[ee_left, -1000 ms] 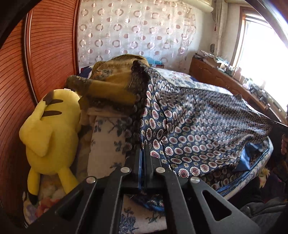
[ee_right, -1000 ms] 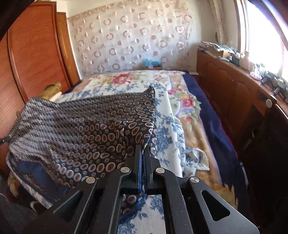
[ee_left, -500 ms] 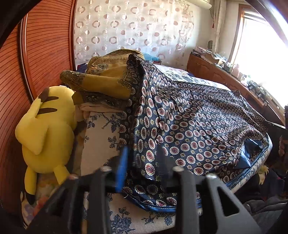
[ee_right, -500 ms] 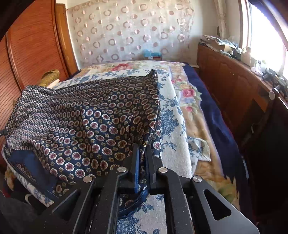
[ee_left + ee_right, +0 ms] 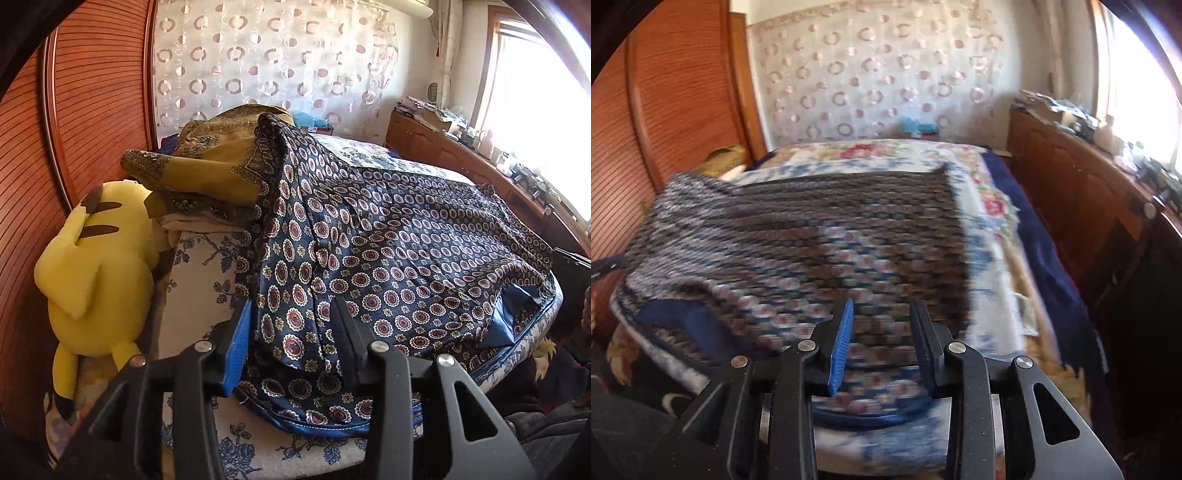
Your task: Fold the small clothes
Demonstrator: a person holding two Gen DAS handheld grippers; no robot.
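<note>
Navy satin cloth with a medallion print (image 5: 388, 266) lies spread across the near end of the bed (image 5: 199, 291), one edge draped up against a mustard-yellow patterned pile (image 5: 207, 173) at the headboard side, the glossy blue lining turned out at the near corners. Left gripper (image 5: 291, 332) stands with jaws spread, the cloth's near edge lying loose between them, not pinched. Right gripper (image 5: 881, 339) is likewise spread over the opposite near edge; that view is motion-blurred, so contact with the garment (image 5: 798, 243) cannot be confirmed. A yellow plush toy (image 5: 92, 273) sits just beside the bed, clear of the work. Assessment: the cloth appears laid down, with the next fold not yet taken. Recommended practice: take fresh holds at the two near corners, pinching both layers squarely, lift evenly and carry the edge over to meet the far hem. Slippery satin is likely to slide; keep tension level and avoid dragging the draped edge off the pile.
</note>
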